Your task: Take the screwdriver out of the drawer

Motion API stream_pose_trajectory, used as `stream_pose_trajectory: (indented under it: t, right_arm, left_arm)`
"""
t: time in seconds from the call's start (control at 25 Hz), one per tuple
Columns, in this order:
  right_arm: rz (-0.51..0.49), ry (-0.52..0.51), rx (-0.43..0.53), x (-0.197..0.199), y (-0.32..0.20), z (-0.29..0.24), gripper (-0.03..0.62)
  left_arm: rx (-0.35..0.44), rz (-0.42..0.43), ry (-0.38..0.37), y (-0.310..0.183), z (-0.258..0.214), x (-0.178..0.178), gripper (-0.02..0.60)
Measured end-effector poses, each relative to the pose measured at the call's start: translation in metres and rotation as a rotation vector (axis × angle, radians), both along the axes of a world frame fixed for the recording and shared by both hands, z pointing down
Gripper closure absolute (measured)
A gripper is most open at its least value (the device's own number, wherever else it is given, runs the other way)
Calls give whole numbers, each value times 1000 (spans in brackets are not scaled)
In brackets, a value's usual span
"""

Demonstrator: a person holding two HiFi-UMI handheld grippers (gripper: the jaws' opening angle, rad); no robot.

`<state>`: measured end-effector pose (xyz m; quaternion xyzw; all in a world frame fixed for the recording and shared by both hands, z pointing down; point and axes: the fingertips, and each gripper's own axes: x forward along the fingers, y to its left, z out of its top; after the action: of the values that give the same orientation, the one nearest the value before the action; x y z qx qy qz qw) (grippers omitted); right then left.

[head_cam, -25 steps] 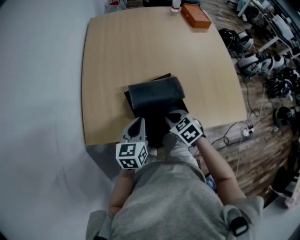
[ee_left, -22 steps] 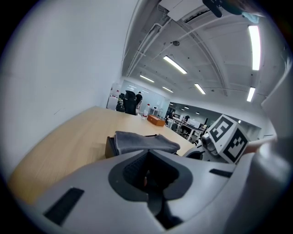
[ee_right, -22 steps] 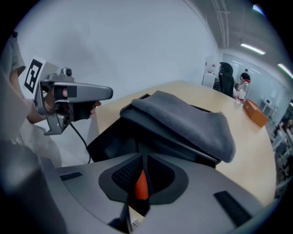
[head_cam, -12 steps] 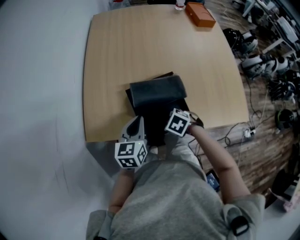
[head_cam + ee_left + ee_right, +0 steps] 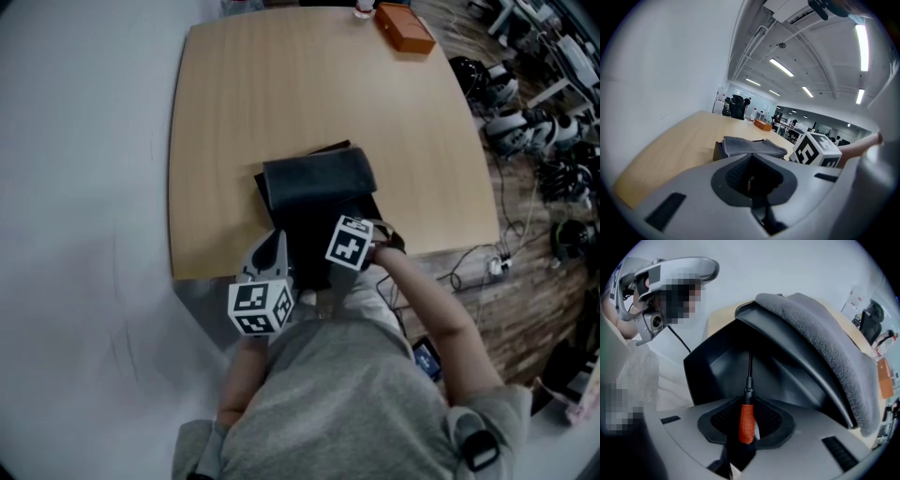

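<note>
Pale wooden tabletop point(image 5: 281, 94), white floor around. Right gripper point(image 5: 747, 412) jaws clamped on the ribbed orange handle of the thin metal-shaft screwdriver point(image 5: 746, 423); its shaft runs ahead into the open black plastic drawer point(image 5: 722, 362). A fuzzy grey cloth point(image 5: 825, 343) is draped over the drawer unit. Bare right forearm is bent in from the side, marker cube tilted. Left gripper point(image 5: 752, 180) jaws are together on nothing, held level at the near table edge, left of the drawer.
</note>
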<state>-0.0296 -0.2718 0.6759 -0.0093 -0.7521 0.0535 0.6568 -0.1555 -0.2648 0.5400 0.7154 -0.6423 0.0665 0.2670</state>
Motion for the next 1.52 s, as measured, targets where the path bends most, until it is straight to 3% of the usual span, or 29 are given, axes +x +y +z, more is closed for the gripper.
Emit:
stream_pose_trajectory:
  t: [0.92, 1.24, 1.52]
  right_arm:
    - [-12, -102, 136, -7, 9, -52, 510]
    - [123, -191, 212, 0, 8, -76, 510]
    - [317, -301, 305, 8, 8, -89, 510]
  left_arm:
    - [45, 63, 0, 24, -15, 1, 581]
    - [57, 91, -2, 32, -20, 6, 581]
    - [74, 124, -3, 40, -29, 13, 581]
